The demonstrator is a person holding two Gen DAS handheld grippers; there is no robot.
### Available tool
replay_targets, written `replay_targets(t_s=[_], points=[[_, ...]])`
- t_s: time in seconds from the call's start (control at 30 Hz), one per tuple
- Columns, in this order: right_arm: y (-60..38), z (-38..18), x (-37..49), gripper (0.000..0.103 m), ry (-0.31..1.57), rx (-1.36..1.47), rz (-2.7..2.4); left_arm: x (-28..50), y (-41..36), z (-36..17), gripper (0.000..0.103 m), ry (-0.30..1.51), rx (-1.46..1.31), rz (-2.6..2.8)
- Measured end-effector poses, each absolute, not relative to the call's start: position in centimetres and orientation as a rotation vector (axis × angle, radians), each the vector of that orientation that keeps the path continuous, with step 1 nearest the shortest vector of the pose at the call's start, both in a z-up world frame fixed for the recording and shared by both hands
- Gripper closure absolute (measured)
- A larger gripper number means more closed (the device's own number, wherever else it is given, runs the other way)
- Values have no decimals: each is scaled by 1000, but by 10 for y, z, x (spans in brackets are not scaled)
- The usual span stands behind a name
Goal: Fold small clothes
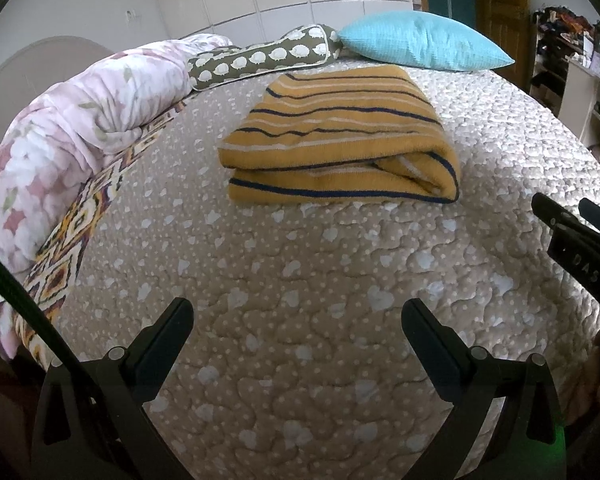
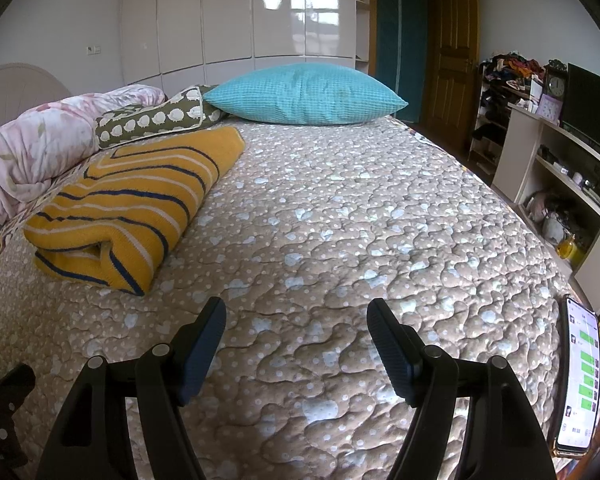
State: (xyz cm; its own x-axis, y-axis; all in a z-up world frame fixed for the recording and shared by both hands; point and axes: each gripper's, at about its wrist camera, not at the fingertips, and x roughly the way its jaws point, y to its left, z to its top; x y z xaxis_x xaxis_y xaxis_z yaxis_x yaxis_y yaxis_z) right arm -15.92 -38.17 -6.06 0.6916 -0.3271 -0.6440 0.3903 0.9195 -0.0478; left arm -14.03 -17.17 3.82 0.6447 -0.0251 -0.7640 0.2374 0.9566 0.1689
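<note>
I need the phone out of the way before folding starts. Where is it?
The phone shows only in the right wrist view, at the far right edge of the quilted bedspread, screen lit, right of the right gripper.

Soft daylight, window glare on glossy wardrobe doors (image 2: 300, 12), fisheye-bent, dark-cornered edges.

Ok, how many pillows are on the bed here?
2. A blue pillow lies at the far edge of the bed; an olive sheep-print pillow lies beside it, next to the floral quilt, which may hide more.
</note>
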Motion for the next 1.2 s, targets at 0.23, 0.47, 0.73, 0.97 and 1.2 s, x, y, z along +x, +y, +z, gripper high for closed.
replay_targets(t_s=[0.23, 0.47, 0.73, 0.97, 1.2], points=[[-380, -60, -160, 25, 695, 99, -409, -141, -172, 36, 0, 867, 281, -150], [-376, -60, -159, 24, 695, 88, -406, -135, -168, 31, 0, 889, 286, -126], [-372, -62, -158, 24, 697, 84, -401, -134, -168, 29, 0, 899, 305, -118], [-369, -62, -158, 23, 690, 74, -396, -134, -169, 28, 0, 903, 304, -123], [-363, -61, -159, 22, 681, 49, -392, -133, -168, 26, 0, 909, 292, -133]])
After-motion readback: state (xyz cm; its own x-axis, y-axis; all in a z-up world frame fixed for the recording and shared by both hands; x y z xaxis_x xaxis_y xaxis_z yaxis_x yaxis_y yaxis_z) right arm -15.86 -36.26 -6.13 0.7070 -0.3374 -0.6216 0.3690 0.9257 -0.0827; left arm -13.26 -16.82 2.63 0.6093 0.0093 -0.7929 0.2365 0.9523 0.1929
